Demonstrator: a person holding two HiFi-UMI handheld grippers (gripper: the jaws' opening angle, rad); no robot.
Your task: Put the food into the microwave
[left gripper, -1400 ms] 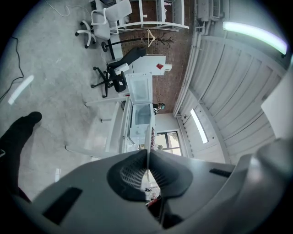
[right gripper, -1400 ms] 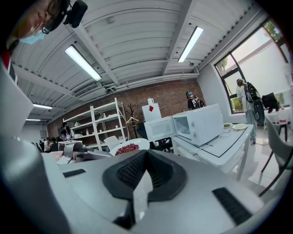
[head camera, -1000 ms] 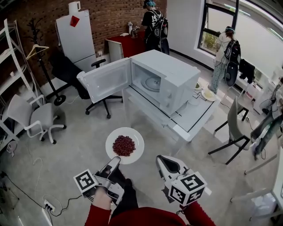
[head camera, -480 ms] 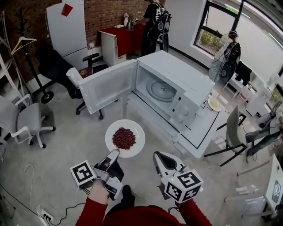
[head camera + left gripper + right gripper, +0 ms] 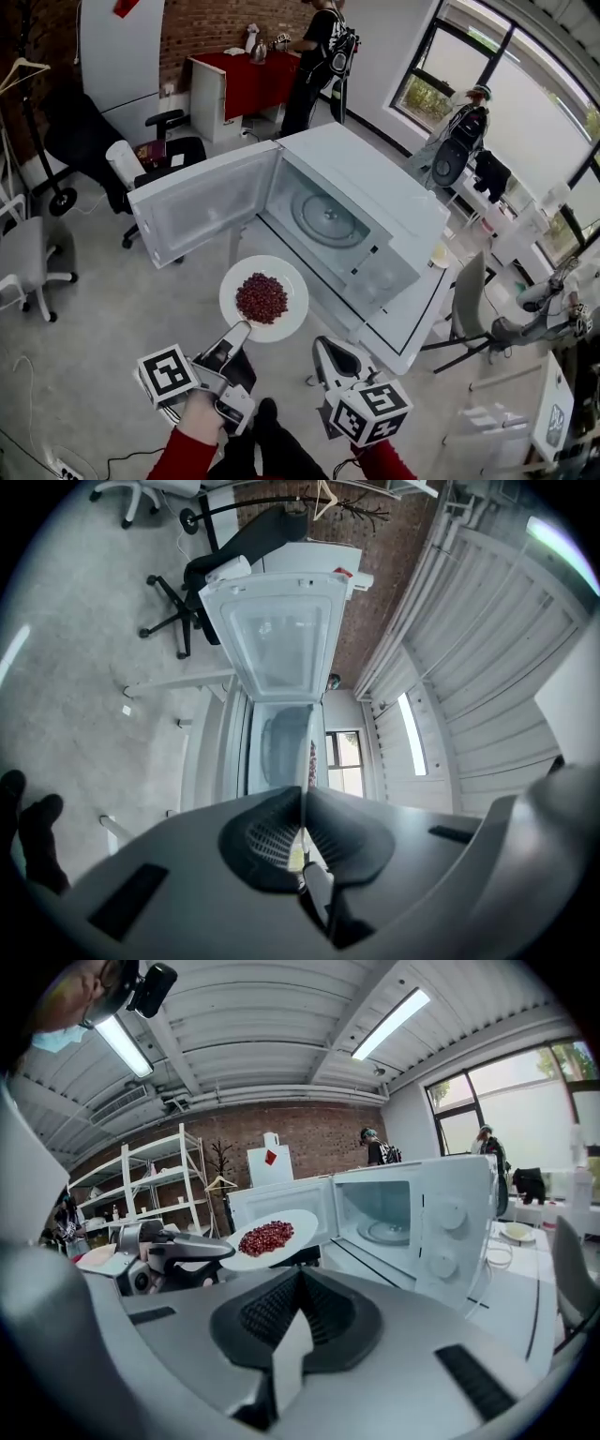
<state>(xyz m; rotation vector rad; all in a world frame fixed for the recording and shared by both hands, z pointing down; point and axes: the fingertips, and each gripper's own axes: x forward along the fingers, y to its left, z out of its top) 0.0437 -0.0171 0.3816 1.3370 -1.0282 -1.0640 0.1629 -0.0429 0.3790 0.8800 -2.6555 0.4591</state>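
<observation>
A white plate (image 5: pixel 264 298) carrying a heap of red food (image 5: pixel 262 297) hangs in the air just in front of the open white microwave (image 5: pixel 375 202). My left gripper (image 5: pixel 241 330) is shut on the plate's near rim, and in the left gripper view the pads (image 5: pixel 272 832) pinch that rim edge-on. The microwave door (image 5: pixel 199 214) swings out to the left, and the glass turntable (image 5: pixel 328 217) lies bare inside. My right gripper (image 5: pixel 322 347) hovers to the right of the plate, shut with nothing in it. The right gripper view shows the plate (image 5: pixel 274 1237) level, left of the oven's cavity (image 5: pixel 380 1211).
The microwave stands on a white table (image 5: pixel 412 323); a small dish (image 5: pixel 438 255) lies at its far side. A grey chair (image 5: pixel 469 300) is at the right, a black office chair (image 5: pixel 155 155) behind the door. People stand by a red table (image 5: pixel 248 80) and the windows.
Both grippers and the plate have moved forward toward the open microwave, which now looms larger and nearer. The left gripper's hold on the plate is unchanged.
</observation>
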